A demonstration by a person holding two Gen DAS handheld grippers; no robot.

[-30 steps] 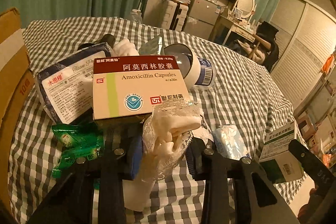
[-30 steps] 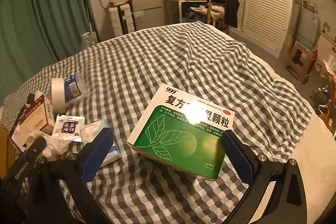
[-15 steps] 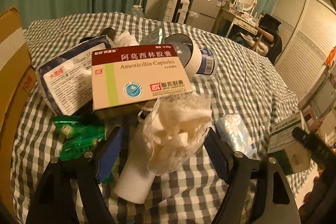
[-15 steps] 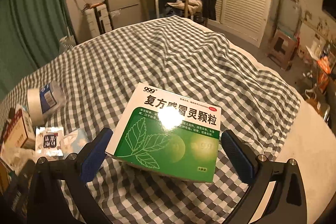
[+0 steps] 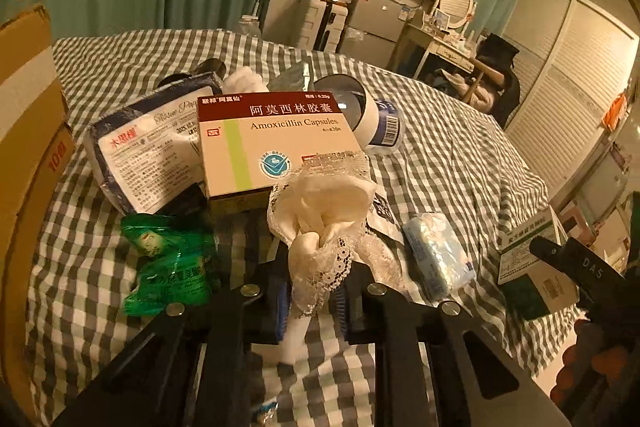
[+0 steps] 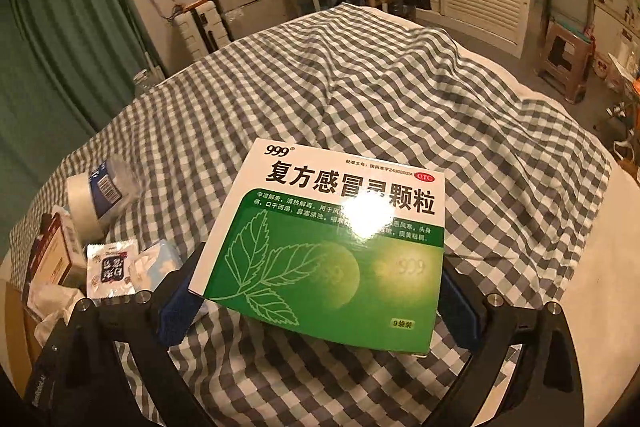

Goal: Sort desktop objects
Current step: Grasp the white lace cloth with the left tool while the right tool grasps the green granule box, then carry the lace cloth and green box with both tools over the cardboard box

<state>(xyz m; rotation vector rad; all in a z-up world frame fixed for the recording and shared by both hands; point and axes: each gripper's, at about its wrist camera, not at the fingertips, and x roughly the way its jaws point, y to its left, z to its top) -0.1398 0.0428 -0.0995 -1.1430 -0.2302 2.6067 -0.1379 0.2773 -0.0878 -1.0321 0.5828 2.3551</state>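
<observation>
Between the left gripper's (image 5: pixel 310 291) fingers sits a bundle of white lace-trimmed cloth (image 5: pixel 324 227); the jaws have just been closing and are now nearly together, pinching its lower end while the puffed top stands up ahead of the fingertips. Just beyond the cloth lies an amoxicillin box (image 5: pixel 272 143), with a blue-and-white tissue pack (image 5: pixel 144 151) to its left and a roll of tape (image 5: pixel 372 119) to its right. Left of the fingers is a crumpled green packet (image 5: pixel 168 263); right of them, a small pale-blue tissue pack (image 5: pixel 438 255). All rest on a grey-and-white checked cloth (image 5: pixel 440 163), and a cardboard box (image 5: pixel 28 131) stands at the far left edge.

From the right wrist, the right gripper (image 6: pixel 320 307) stands wide, its blue pads (image 6: pixel 178 311) at either side of a green-and-white 999 medicine box (image 6: pixel 332 255). The box's near end is raised off the checked cloth between them, and the left pad meets its edge; the right pad's contact is partly hidden behind the box corner.
</observation>
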